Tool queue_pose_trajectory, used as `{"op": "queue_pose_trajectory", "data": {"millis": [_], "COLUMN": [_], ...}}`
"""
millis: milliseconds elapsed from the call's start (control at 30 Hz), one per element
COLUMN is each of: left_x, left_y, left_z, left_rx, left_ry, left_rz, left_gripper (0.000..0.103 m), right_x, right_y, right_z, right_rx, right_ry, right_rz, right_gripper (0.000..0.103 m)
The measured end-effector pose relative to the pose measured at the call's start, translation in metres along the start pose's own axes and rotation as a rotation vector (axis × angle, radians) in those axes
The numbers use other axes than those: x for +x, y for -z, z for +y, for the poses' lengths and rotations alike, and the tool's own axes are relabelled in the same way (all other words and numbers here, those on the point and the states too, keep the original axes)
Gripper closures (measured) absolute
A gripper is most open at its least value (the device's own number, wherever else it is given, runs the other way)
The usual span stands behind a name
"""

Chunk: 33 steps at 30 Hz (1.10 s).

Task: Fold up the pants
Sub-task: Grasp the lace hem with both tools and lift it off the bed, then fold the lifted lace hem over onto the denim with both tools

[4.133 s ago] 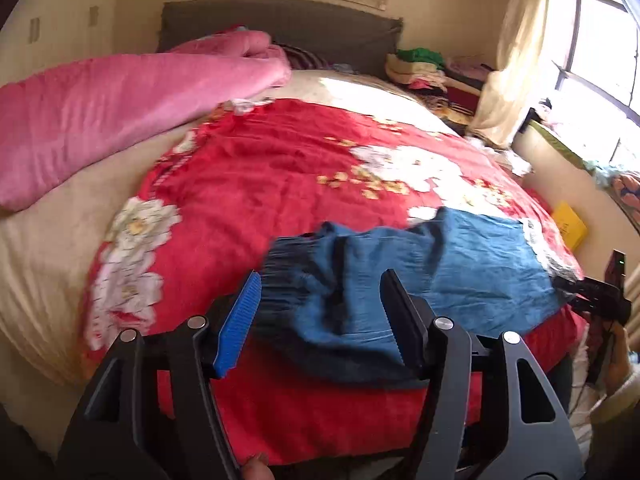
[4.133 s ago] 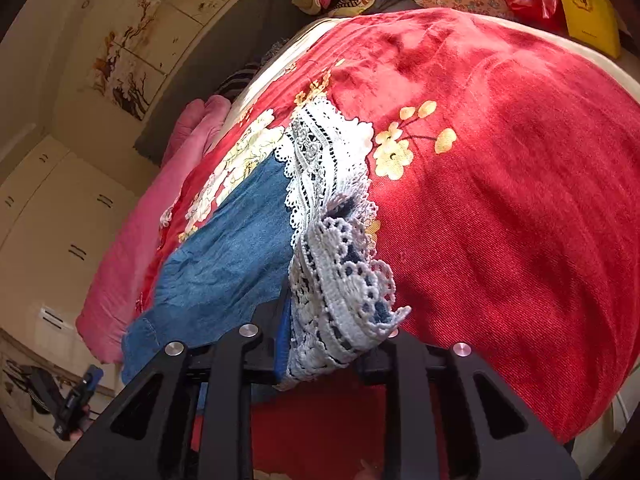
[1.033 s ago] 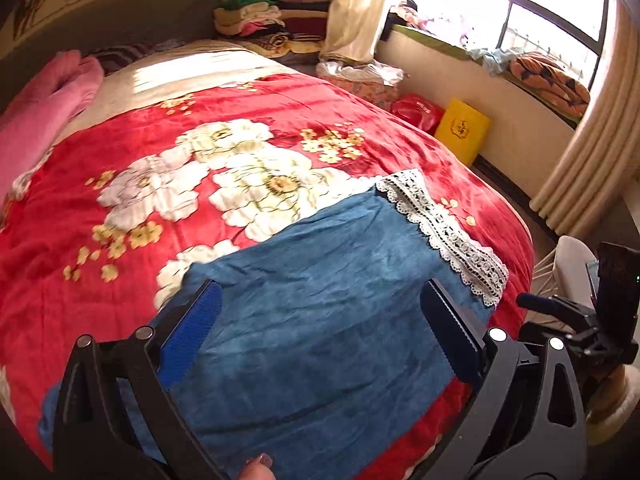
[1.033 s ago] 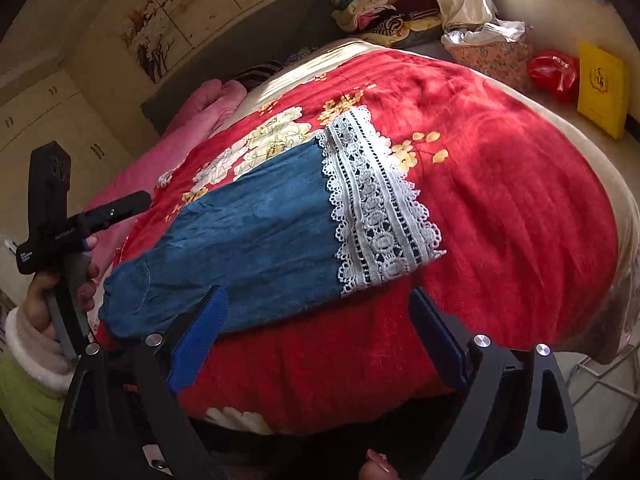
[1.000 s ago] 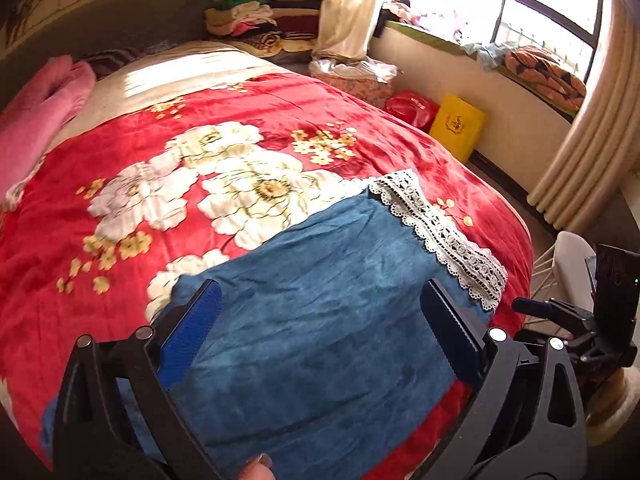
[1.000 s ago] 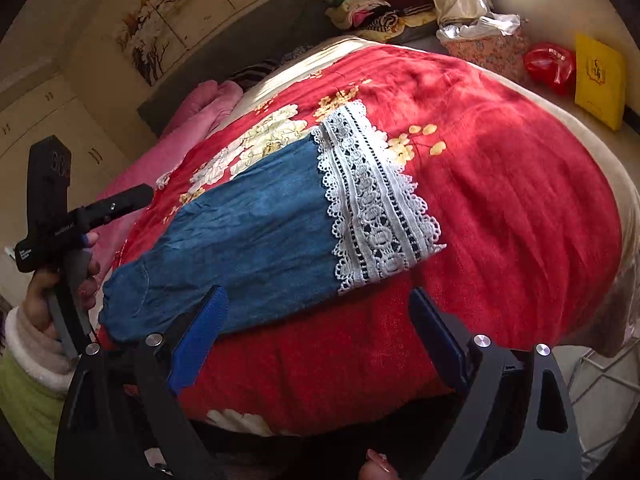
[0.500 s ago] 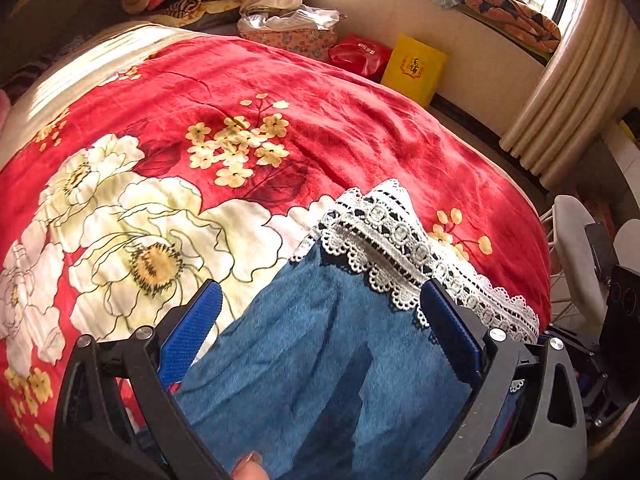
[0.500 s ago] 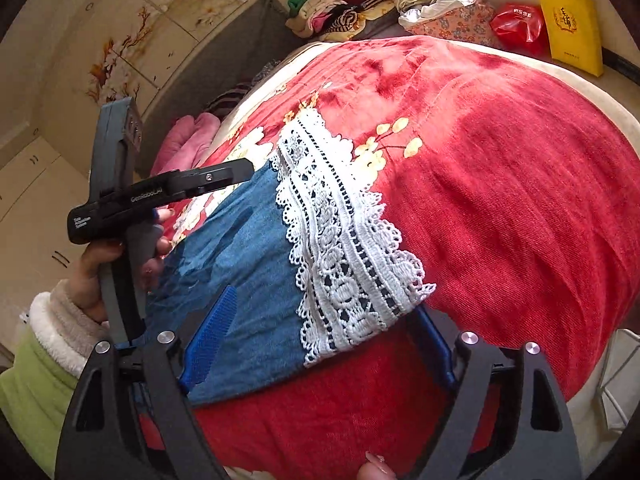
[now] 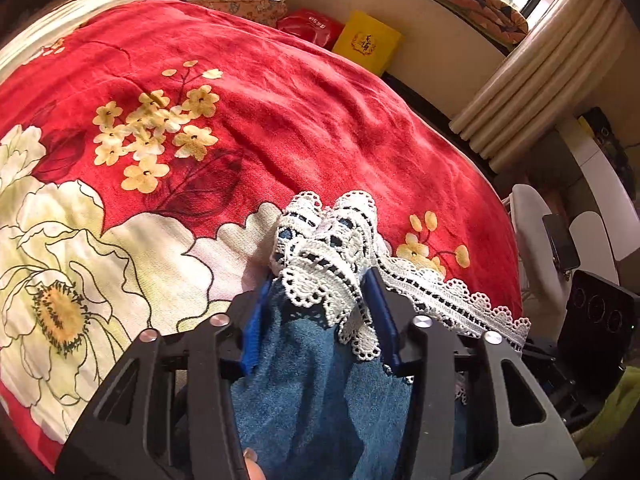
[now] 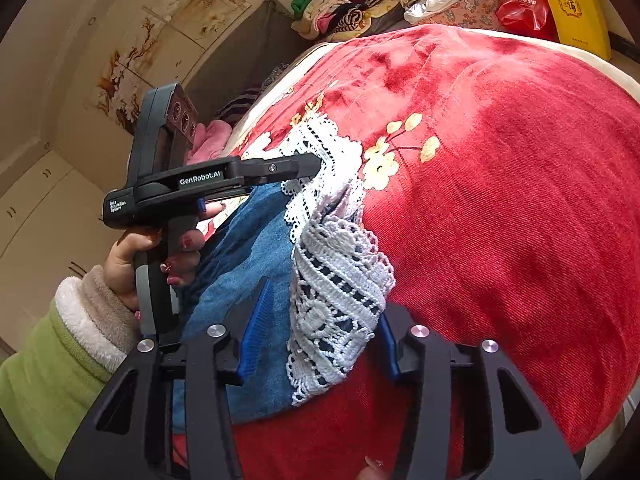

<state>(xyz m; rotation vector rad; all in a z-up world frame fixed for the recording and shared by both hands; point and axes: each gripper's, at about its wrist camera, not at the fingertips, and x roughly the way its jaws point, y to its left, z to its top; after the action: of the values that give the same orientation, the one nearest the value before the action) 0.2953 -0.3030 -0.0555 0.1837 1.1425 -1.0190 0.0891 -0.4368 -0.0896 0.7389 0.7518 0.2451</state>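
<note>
— Two grippers on the pants (image 10: 256,248)?
— Yes; the denim lies at the red blanket's (image 10: 500,200) near edge. Left gripper (image 9: 320,304) has just closed, pinching the far lace hem (image 9: 328,256); right gripper (image 10: 316,336), closing too, bunches the near lace.

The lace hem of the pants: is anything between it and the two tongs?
Nothing visible. The left tongs have just closed on the bunched lace hem at its far corner. The right tongs, also just closing, pinch its near corner. Only red blanket lies beyond.
</note>
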Motion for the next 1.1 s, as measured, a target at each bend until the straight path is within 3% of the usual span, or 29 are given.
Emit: {"op": "queue_pose_trajectory", "data": {"millis": [67, 133, 267, 500, 633, 800, 900, 1100], "left_x": [-0.006, -0.014, -0.042, -0.116, -0.149, -0.151, -0.149, -0.172], "left_y": [0.002, 0.005, 0.010, 0.033, 0.071, 0.128, 0.155, 0.196], "left_z": [0.009, 0.014, 0.015, 0.012, 0.031, 0.075, 0.096, 0.123], "left_rx": [-0.042, -0.062, -0.071, -0.045, -0.088, -0.251, -0.351, -0.544], "left_ry": [0.063, 0.089, 0.132, 0.191, 0.196, 0.163, 0.143, 0.244], "left_rz": [-0.023, -0.052, -0.124, -0.292, -0.359, -0.377, -0.390, -0.479], "left_gripper": [0.087, 0.088, 0.088, 0.087, 0.082, 0.082, 0.074, 0.032], "right_x": [-0.002, -0.005, -0.018, -0.044, -0.034, 0.011, 0.036, 0.053], "right_y": [0.000, 0.000, -0.003, 0.002, 0.015, 0.044, 0.067, 0.102], "right_z": [-0.002, -0.001, 0.020, 0.091, 0.133, 0.159, 0.169, 0.196], "right_rx": [0.022, 0.026, -0.038, -0.244, -0.360, -0.439, -0.483, -0.663], "right_ry": [-0.021, -0.039, -0.068, -0.180, -0.236, -0.218, -0.184, -0.107], "right_rz": [0.001, 0.001, -0.030, -0.074, -0.035, 0.091, 0.168, 0.208], "right_gripper": [0.077, 0.079, 0.079, 0.080, 0.080, 0.080, 0.080, 0.077]}}
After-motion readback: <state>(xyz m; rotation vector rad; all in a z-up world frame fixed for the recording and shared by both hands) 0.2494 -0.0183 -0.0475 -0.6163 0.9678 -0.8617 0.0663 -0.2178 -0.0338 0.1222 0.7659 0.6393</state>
